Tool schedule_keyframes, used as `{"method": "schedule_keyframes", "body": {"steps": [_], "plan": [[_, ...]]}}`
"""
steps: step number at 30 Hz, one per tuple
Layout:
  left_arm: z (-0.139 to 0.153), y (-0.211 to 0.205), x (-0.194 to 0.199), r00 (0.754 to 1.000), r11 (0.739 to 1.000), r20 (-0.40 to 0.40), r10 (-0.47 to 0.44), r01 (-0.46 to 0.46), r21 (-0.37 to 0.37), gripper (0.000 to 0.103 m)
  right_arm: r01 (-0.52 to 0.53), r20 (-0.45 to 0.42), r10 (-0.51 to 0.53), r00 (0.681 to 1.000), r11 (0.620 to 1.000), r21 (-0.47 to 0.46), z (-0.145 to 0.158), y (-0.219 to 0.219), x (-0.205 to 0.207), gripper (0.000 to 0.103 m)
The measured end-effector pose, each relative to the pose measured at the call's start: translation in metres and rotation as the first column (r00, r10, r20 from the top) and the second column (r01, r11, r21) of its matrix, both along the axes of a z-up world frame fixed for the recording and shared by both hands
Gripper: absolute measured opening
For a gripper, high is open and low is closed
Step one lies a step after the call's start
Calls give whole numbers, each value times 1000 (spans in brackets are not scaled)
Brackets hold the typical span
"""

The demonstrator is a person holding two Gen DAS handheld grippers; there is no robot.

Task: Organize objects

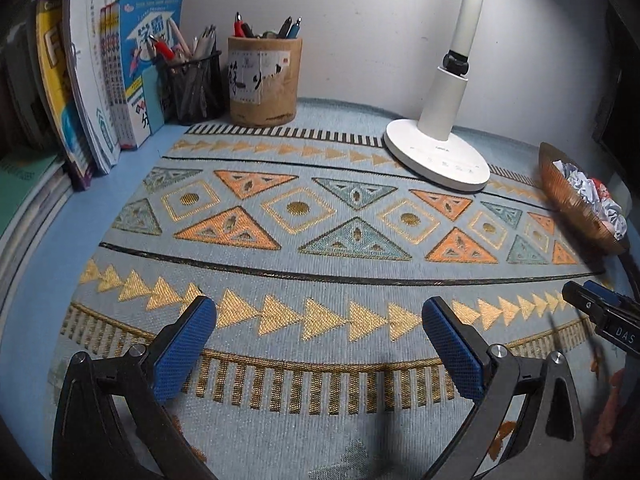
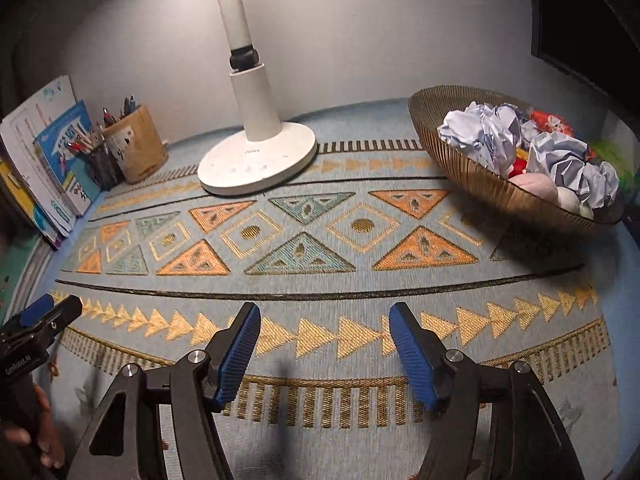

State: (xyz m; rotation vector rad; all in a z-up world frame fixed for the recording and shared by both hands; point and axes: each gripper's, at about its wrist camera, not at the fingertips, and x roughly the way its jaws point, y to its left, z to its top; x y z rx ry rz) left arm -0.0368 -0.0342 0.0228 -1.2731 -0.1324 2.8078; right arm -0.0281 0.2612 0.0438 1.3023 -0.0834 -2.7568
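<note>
Hidden/cut off first: lamp point(image 2: 256, 148) head out of frame top in both views, only white stem and round base visible. Books point(image 1: 120, 80) at far left cropped by the fisheye edge, titles mostly unreadable. Contents of the two pen holders partly legible only: black mesh cup point(image 1: 196, 88) with pencils, brown cylindrical holder point(image 1: 262, 80) with pens, just beside each other against the back wall. Lower items in the bowl point(image 2: 480, 184) buried under crumpled paper point(image 2: 488, 136); a pink ball and a white ball showing at the near rim, red and orange wrappers behind, rest indistinct. In left wrist view the bowl clipped at right edge, blurred.

Bowl: ribbed, brown-gold, shallow, at right end of the patterned mat point(image 2: 320, 280), well apart from the lamp base. Paper wads pale blue-white, piled above the rim.

Left gripper point(image 1: 320, 340): blue pads spread wide, nothing between, bare mat below. Right gripper point(image 2: 324, 352): pads parted about midway, nothing held. Each gripper's tip visible in the other's view at the frame edge; a hand point(image 2: 24, 432) on the left one, dim.
</note>
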Motion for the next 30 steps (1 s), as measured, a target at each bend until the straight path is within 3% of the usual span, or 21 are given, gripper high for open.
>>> {"method": "schedule_keyframes", "body": {"steps": [6,7,8,9,14,30], "plan": [[-19,0,-10,996,999,85,33,-32,-14,102,36,62,-39,997,998,44,-25,2,-6,72],[-20,3,-10,995,999,90,36,-33,-32,102,38,50,-40,998,998,51,-23,1,-5,77],[-21,6,-11,995,998,95,37,-31,-59,102,41,42,-43,998,997,60,-23,0,-5,92],[-22,10,-13,994,995,104,38,-28,-92,102,42,42,-45,998,997,65,-23,0,-5,99],[-22,12,-11,994,994,107,37,-26,-102,103,49,96,-58,994,995,90,-30,-1,-14,101],[-21,12,-12,994,994,107,37,-26,-103,103,46,101,-57,993,994,101,-30,-3,-17,103]]}}
